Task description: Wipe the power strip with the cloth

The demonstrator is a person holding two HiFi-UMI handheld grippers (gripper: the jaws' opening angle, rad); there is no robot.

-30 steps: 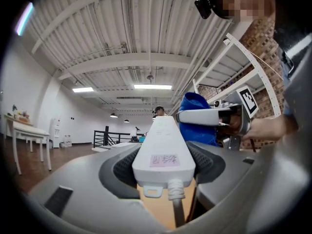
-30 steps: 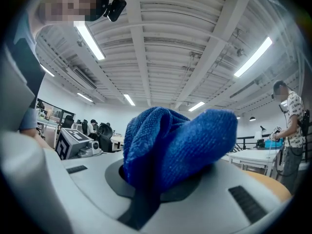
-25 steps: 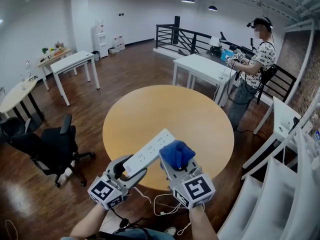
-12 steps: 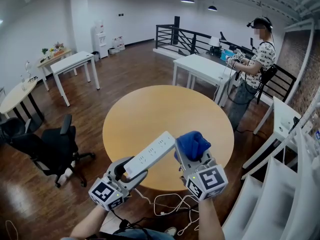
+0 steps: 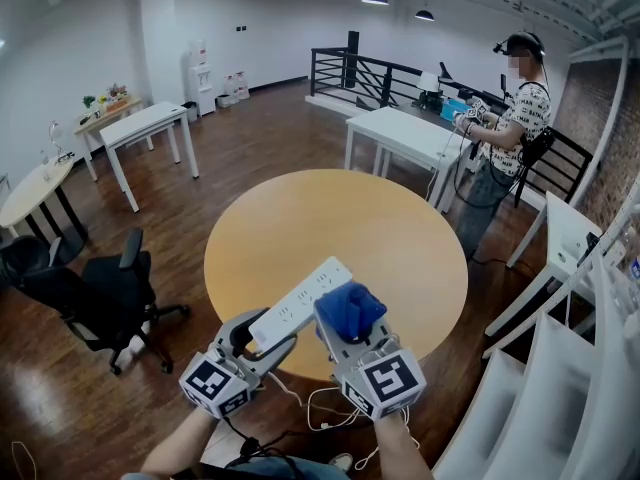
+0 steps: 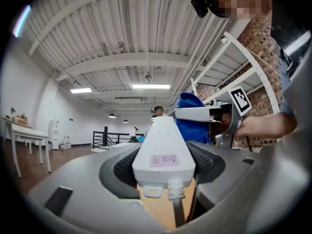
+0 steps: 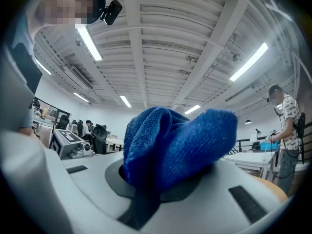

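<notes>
A white power strip (image 5: 300, 304) is held up over the near edge of the round wooden table (image 5: 340, 228), its cable end clamped in my left gripper (image 5: 262, 340). In the left gripper view the strip (image 6: 164, 152) runs away between both jaws, its cord hanging down. My right gripper (image 5: 350, 330) is shut on a bunched blue cloth (image 5: 349, 308), which lies against the strip's right side near its middle. The cloth (image 7: 170, 147) fills the right gripper view; it also shows as a blue cloth (image 6: 194, 123) beside the strip in the left gripper view.
White cables (image 5: 335, 408) dangle below the table edge. A black office chair (image 5: 90, 293) stands at the left. White tables (image 5: 410, 138) and a person (image 5: 505, 123) are beyond the round table, and white shelving (image 5: 580, 368) lines the right side.
The right gripper with the cloth swung out to the right, away from the strip, then came back left against it. The left gripper and strip stayed almost still.
</notes>
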